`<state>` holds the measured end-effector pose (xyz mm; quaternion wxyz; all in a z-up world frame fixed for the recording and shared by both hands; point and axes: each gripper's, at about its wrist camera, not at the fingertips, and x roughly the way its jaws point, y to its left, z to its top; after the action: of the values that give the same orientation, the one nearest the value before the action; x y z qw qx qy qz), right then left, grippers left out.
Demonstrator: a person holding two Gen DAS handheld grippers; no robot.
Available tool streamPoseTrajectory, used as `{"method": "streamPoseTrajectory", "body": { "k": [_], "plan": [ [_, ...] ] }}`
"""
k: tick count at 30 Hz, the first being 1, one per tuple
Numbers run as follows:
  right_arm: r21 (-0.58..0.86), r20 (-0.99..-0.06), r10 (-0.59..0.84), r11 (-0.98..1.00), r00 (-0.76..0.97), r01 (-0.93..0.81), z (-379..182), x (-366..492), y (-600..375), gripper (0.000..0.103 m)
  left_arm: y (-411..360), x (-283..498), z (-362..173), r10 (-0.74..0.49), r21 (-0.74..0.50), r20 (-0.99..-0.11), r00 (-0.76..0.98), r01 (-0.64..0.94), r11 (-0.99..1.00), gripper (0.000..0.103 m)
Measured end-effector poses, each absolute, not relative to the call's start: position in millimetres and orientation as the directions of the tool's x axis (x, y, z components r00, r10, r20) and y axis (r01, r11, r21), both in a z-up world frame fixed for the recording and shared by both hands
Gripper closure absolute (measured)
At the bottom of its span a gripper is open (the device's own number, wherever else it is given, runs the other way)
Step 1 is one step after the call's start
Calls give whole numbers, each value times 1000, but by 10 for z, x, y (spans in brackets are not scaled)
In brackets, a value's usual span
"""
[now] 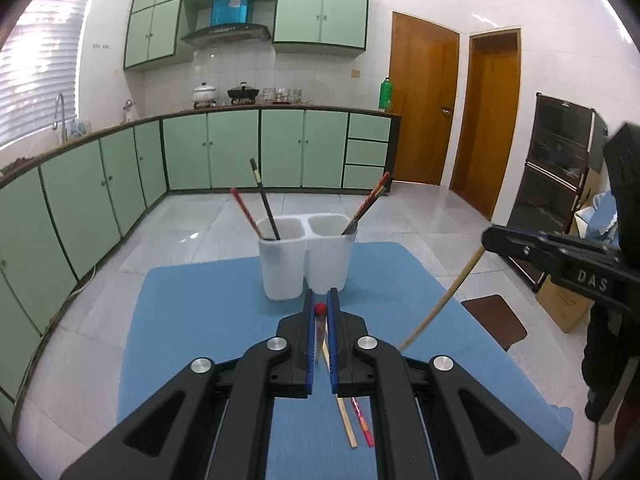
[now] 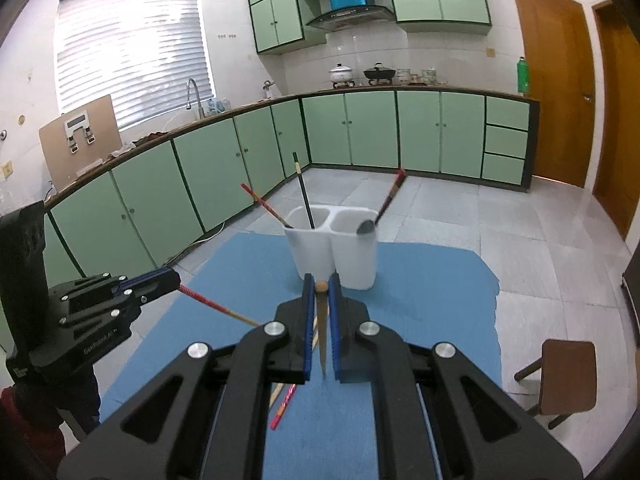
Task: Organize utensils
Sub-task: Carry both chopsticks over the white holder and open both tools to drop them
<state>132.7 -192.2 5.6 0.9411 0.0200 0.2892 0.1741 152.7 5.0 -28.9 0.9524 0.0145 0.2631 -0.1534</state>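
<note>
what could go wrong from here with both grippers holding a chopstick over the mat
1. The left gripper pinches the red chopstick near one end, so it may swing or slip.
2. The right gripper holds the wooden chopstick likewise; the long free ends could cross.
3. Either could knock the light white holder or the chopsticks leaning in it.

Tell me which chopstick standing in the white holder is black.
The black chopstick in the holder's left compartment, the tallest one there. The chopstick beside it is red, and those in the right compartment are reddish.
</note>
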Motion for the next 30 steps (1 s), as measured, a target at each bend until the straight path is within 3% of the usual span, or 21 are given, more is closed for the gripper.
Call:
{"method": "streamPoseTrajectory", "body": {
  "k": [13,26,30],
  "plan": [
    [148,-496,379,924,781,-354,465,1656,-1914,97,-41,1683,-36,-314,-40,-457,832,334,942,97],
    [132,-342,347,938,873,-321,1275,2338,-2026,97,-196,2203,797,-312,13,-273,910,328,945,97],
    [124,-322,306,952,896,-281,1317,2742,-2079,97,-254,2498,870,-302,21,-261,917,318,948,97]
  ]
}}
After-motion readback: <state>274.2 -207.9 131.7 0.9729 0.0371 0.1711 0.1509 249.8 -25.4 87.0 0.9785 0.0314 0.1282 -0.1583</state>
